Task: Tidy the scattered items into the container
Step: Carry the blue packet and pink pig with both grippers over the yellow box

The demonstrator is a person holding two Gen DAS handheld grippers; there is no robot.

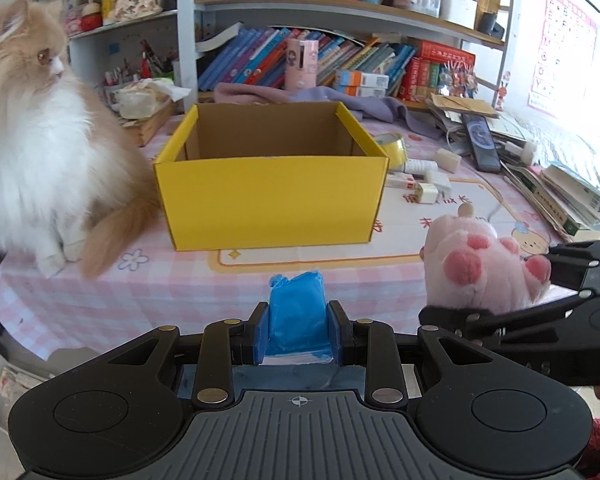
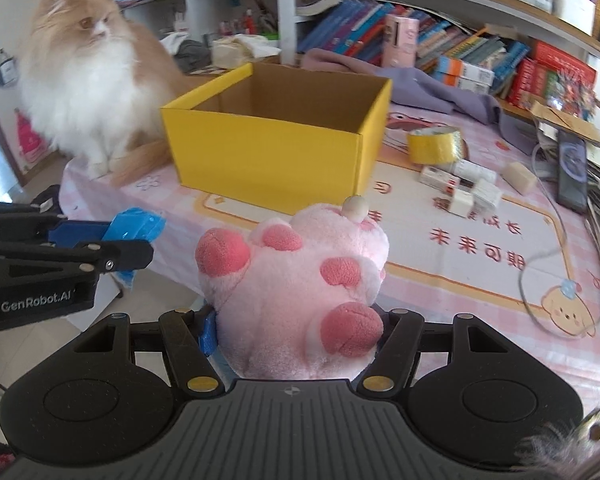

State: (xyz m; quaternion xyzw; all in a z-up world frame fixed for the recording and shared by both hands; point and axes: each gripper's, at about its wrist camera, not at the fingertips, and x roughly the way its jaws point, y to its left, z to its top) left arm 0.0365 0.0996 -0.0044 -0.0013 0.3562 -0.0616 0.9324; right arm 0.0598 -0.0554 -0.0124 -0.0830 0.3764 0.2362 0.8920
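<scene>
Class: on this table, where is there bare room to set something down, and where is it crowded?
Free: inside the yellow box, and the tablecloth strip in front of it. Crowded: right of the box, around the tape roll and small cartons; the cat fills the left.

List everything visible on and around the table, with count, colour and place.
open cardboard box: one, yellow, table centre
long-haired cat: one, cream and white, sitting left of the box
roll of tape: one, yellow, right of the box
small cartons: several, white, right of the box
remote control: one, dark, far right
crumpled cloth: one, lilac, behind the box
soft packet: one, blue, in the left gripper jaws
plush paw toy: one, pink, in the right gripper jaws
</scene>
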